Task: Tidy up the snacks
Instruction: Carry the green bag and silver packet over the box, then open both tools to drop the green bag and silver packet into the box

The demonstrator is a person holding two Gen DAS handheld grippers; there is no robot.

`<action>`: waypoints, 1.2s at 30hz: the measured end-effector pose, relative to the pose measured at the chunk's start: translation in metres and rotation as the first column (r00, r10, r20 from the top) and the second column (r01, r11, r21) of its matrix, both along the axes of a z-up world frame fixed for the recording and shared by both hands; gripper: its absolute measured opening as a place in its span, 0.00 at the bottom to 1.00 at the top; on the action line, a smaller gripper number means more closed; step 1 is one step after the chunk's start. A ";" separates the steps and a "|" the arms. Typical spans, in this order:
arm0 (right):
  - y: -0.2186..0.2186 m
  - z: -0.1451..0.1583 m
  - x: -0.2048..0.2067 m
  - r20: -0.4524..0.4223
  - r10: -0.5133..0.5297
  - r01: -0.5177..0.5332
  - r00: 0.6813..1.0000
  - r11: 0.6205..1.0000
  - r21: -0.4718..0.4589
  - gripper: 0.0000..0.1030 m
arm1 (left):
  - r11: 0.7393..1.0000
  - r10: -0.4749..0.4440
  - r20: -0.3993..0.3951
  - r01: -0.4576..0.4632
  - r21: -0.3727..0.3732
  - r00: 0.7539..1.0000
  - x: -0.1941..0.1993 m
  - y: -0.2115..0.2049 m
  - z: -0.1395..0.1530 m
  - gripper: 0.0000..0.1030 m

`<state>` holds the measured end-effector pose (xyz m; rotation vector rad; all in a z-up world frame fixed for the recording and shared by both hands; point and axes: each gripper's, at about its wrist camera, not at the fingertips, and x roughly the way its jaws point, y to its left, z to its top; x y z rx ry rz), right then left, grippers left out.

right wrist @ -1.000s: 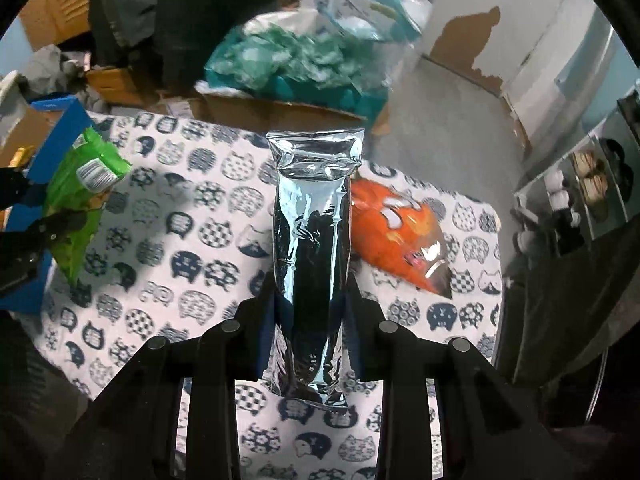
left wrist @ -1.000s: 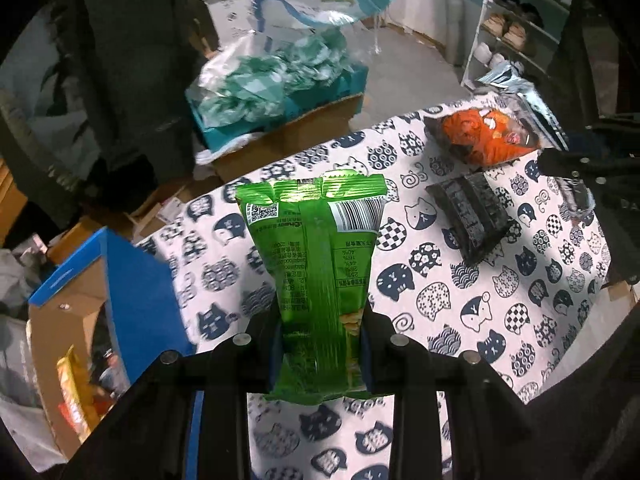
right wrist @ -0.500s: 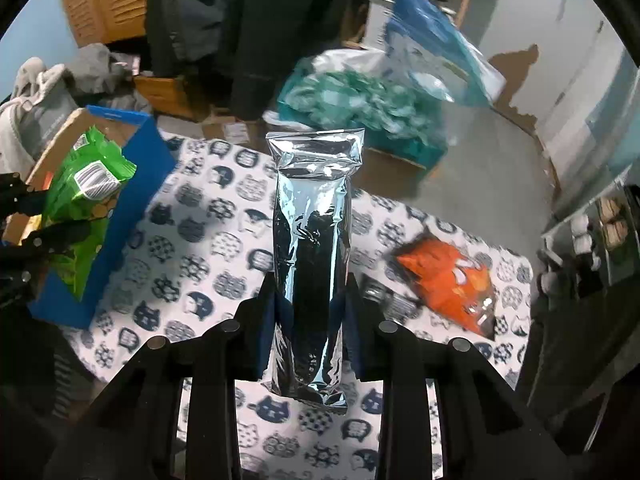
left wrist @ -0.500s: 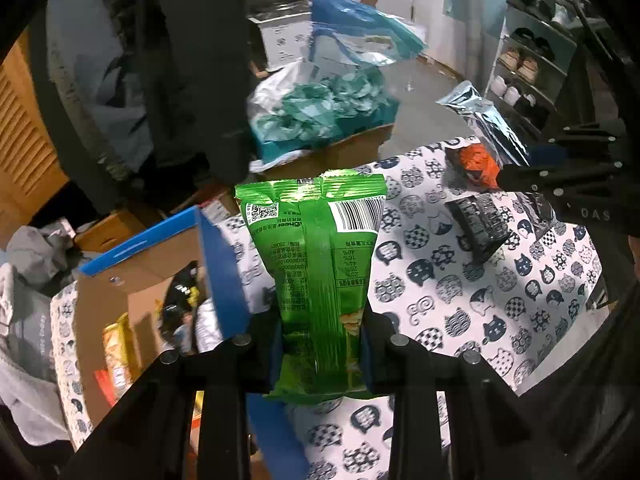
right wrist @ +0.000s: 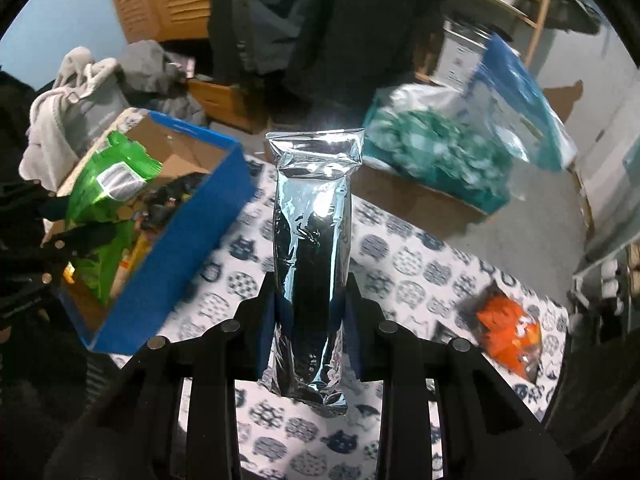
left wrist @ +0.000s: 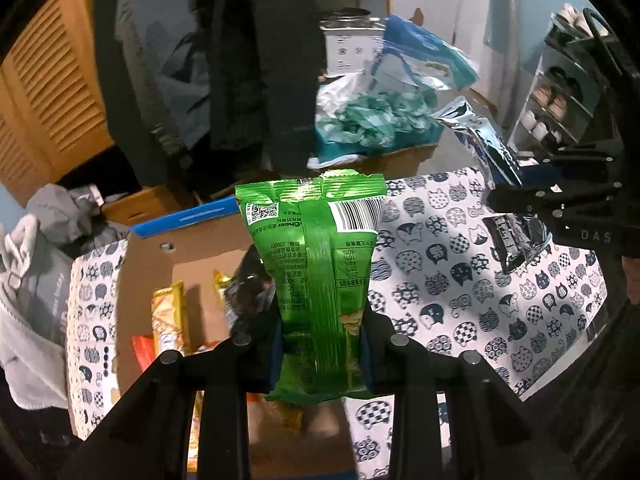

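My left gripper (left wrist: pixel 322 354) is shut on a green snack bag (left wrist: pixel 316 264) and holds it upright over the open blue cardboard box (left wrist: pixel 188 216), which holds several snack packs. The same bag (right wrist: pixel 106 184) and box (right wrist: pixel 192 240) show at the left of the right wrist view. My right gripper (right wrist: pixel 310 324) is shut on a silver foil snack bag (right wrist: pixel 312 240), held upright above the cat-print tablecloth (right wrist: pixel 404 276). That silver bag also shows in the left wrist view (left wrist: pixel 480 140). An orange snack bag (right wrist: pixel 508 332) lies on the table at the right.
A dark snack pack (left wrist: pixel 504 240) lies on the cloth under the right gripper. Behind the table stand a cardboard box with teal wrapped items (right wrist: pixel 432 156), a blue bag (right wrist: pixel 516 92), hanging dark clothes (left wrist: pixel 260 60) and grey laundry (right wrist: pixel 80 92). A shoe rack (left wrist: pixel 560 100) stands at the right.
Both grippers have swung left with their bags. The blue box has come under the left gripper's green bag, and the orange bag has slid toward the right edge of the right wrist view.
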<state>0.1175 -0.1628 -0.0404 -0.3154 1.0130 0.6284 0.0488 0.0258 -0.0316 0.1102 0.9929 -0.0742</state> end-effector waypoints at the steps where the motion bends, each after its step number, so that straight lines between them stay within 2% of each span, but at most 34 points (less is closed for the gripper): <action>1: 0.006 0.001 -0.001 -0.001 0.009 -0.009 1.000 1.000 0.006 0.27 | 1.000 0.008 0.003 -0.008 0.005 1.000 -0.002 0.004 0.000 0.29; 11: 0.079 0.007 -0.011 -0.009 0.115 -0.115 0.993 0.993 0.031 0.27 | 0.996 0.089 -0.001 -0.089 -0.027 0.996 -0.016 0.054 -0.007 0.29; 23: 0.156 -0.006 -0.015 -0.072 0.193 -0.192 0.979 0.981 0.023 0.27 | 0.980 0.195 -0.027 -0.195 -0.036 0.981 -0.022 0.109 -0.027 0.29; 34: 0.190 -0.027 -0.017 -0.157 0.211 -0.210 0.965 0.977 0.022 0.27 | 0.959 0.266 -0.091 -0.273 -0.077 0.960 -0.019 0.135 -0.044 0.30; 36: 0.193 -0.029 -0.018 -0.166 0.213 -0.212 0.963 0.977 0.021 0.33 | 0.958 0.274 -0.092 -0.280 -0.066 0.957 -0.019 0.135 -0.044 0.34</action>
